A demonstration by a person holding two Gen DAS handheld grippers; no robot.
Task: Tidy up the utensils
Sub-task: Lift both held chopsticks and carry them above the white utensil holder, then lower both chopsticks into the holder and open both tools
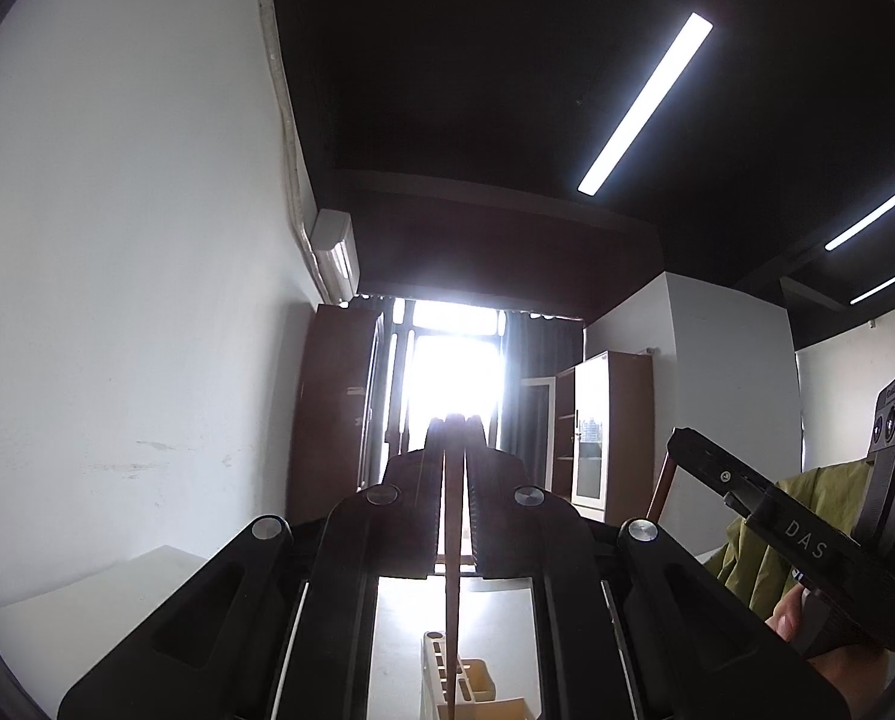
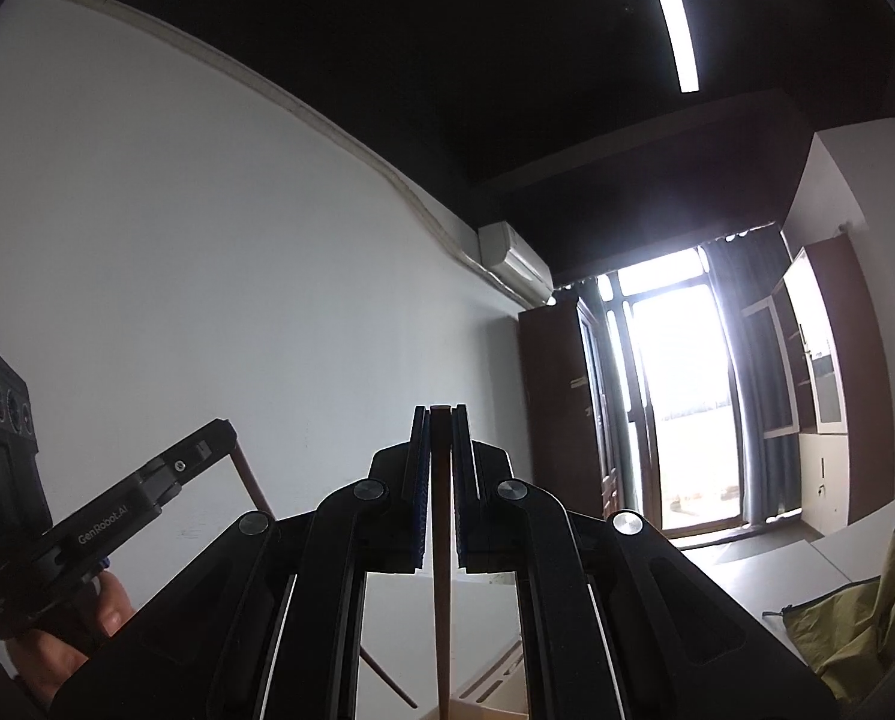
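My left gripper (image 1: 452, 423) is shut on a brown wooden chopstick (image 1: 453, 540) that hangs point-down over a beige slotted utensil holder (image 1: 465, 684) at the bottom of the left wrist view. My right gripper (image 2: 440, 411) is shut on another brown chopstick (image 2: 441, 570), also hanging down; a pale edge of the holder (image 2: 483, 702) shows below it. Both grippers tilt upward toward the ceiling. The left gripper's body (image 2: 105, 516) and its chopstick (image 2: 249, 474) show at the left of the right wrist view. The right gripper's body (image 1: 801, 528) shows at the right of the left wrist view.
A white table (image 1: 87, 588) lies below. A white wall (image 1: 117, 300) stands to the left. An olive-green cloth (image 2: 867, 630) lies at the right. Brown cabinets (image 1: 333, 408) and a bright window (image 1: 453, 372) are far ahead.
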